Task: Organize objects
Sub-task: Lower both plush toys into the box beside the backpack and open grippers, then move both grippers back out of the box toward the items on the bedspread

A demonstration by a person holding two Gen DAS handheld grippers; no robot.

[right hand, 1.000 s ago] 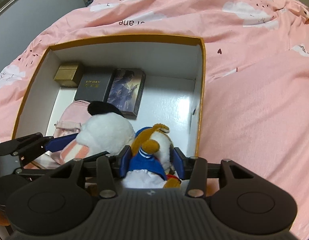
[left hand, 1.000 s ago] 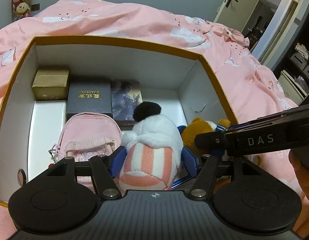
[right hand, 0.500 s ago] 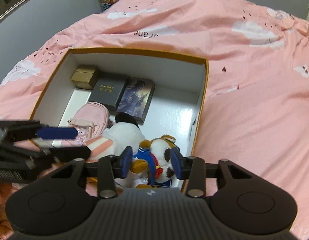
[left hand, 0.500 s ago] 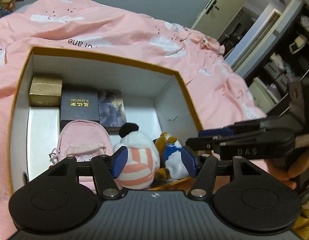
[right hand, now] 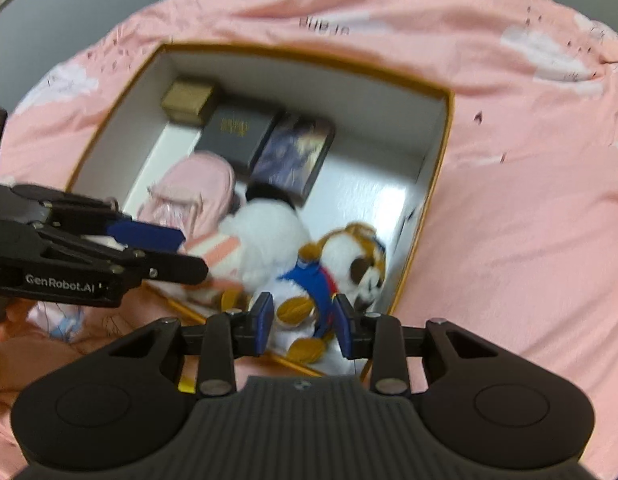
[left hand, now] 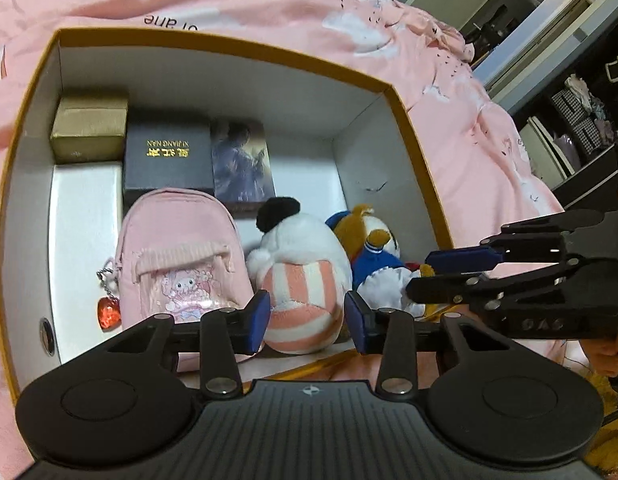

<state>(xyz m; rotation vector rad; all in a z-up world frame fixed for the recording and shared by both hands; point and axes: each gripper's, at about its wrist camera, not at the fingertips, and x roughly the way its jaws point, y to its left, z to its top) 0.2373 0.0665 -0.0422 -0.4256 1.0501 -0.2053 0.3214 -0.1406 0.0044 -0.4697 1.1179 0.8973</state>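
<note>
Jaws closing empty, box (left hand: pixel 413 128) holding plush toys (left hand: pixel 305 264)

Pink bedspread (left hand: pixel 449 92); open gold-rimmed box (left hand: pixel 421 148) directly on it

My left gripper (left hand: pixel 307 322), jaws just narrowed, hangs above the striped plush (left hand: pixel 299 280) in the box (left hand: pixel 409 120); pink bag (left hand: pixel 181 256) left, dog plush (left hand: pixel 373 256) right.
</note>
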